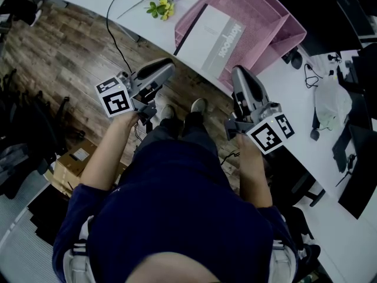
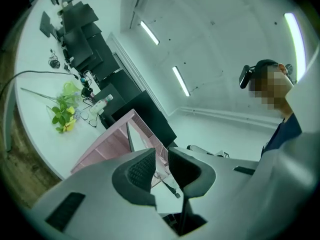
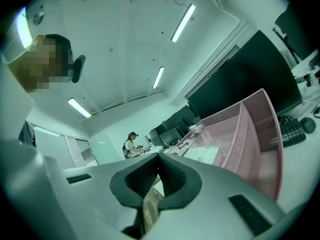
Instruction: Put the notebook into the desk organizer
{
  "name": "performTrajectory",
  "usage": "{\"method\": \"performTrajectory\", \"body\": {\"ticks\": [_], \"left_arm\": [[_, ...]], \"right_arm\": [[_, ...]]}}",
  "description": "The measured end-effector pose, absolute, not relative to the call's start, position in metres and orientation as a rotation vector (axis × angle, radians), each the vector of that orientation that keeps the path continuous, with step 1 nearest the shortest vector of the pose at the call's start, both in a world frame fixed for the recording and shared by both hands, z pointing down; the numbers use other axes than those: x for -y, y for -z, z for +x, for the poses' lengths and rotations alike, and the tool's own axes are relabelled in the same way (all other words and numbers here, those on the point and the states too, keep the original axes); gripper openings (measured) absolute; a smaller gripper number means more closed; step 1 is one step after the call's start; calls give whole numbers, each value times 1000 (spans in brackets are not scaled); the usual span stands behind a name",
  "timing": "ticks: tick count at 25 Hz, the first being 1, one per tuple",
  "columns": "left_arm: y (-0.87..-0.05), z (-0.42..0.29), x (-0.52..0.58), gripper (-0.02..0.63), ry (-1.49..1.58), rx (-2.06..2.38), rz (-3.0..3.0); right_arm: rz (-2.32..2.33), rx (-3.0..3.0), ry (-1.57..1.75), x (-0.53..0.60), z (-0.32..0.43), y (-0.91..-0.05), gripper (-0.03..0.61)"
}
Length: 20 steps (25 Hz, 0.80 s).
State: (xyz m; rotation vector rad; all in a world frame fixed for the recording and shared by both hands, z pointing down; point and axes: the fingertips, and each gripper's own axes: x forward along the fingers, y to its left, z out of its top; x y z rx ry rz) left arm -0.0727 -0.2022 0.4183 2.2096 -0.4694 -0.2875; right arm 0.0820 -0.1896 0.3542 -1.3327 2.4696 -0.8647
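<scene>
Two empties: L hand-held gripper [image 1: 169, 66] ajar, R hand-held gripper [image 1: 239, 71] closed, notebook [image 1: 209, 37] lies ahead in organizer [image 1: 278, 17].

Head camera looks steeply down over the person [image 1: 177, 217] onto floor [image 1: 65, 52] and tabletop [image 1: 297, 96] edge. Cameras on the left tongs [image 2: 161, 160] and right tongs [image 3: 159, 165] sit close behind their jaws, tilted up toward the ceiling [image 2: 215, 44]. All three views share the pink organizer [image 1: 268, 25].

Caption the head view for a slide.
Notebook lies in the pink desk organizer; left tongs and right tongs hover near the desk edge, empty.
</scene>
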Motion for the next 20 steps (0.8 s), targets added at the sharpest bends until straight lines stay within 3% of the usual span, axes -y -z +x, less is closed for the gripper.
{"method": "performTrajectory", "body": {"ticks": [20], "left_arm": [[-356,-87,224,46,378,547,2338]], "right_arm": [[-1350,-2488,785,190,76,-337,8]]}}
